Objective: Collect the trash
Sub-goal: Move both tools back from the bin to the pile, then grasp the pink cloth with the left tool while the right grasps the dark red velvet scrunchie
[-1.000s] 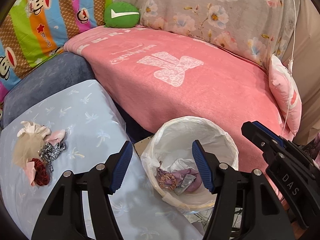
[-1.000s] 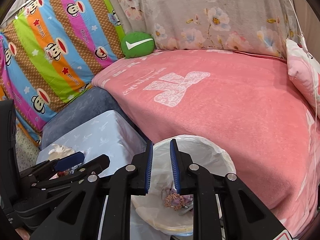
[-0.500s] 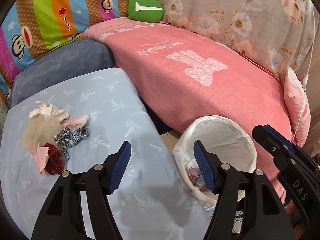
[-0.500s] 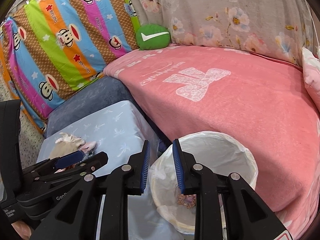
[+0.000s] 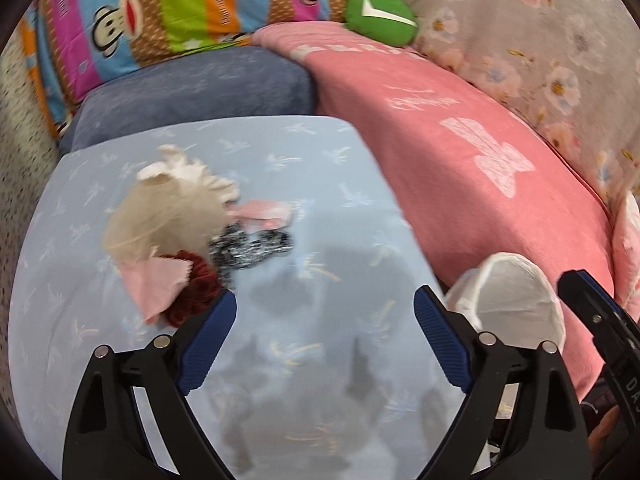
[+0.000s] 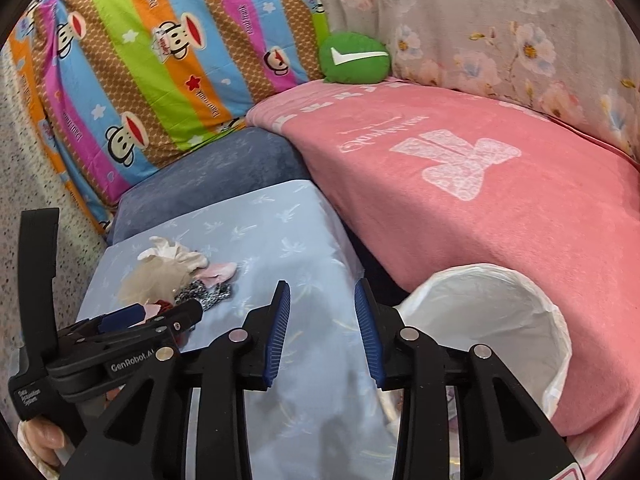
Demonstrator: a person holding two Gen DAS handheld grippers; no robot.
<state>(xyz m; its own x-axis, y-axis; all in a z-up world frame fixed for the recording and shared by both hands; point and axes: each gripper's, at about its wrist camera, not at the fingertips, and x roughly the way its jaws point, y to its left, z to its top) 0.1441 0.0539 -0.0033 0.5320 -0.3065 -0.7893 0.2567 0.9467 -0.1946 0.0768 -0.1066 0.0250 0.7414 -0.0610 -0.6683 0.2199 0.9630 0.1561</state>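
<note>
A pile of trash lies on the light blue cloth (image 5: 320, 184): a beige mesh scrap (image 5: 164, 216), white crumpled tissue (image 5: 188, 168), pink scraps (image 5: 264, 212), a black-and-white speckled piece (image 5: 248, 246) and a dark red piece (image 5: 196, 292). The pile also shows in the right wrist view (image 6: 176, 276). My left gripper (image 5: 322, 320) is open and empty, just right of and below the pile. My right gripper (image 6: 322, 312) is open and empty, between the pile and the white-lined trash bin (image 6: 492, 320), which also shows in the left wrist view (image 5: 516, 300).
A pink blanket (image 6: 460, 168) covers the sofa behind the bin. A dark blue cushion (image 5: 192, 92), a striped monkey-print cover (image 6: 152, 60), a green round pillow (image 6: 354, 58) and a floral cover (image 6: 500, 28) stand at the back.
Both grippers swung left, from over the bin to over the blue cloth. The trash pile is now closer to the left gripper. The right gripper opened wider.
</note>
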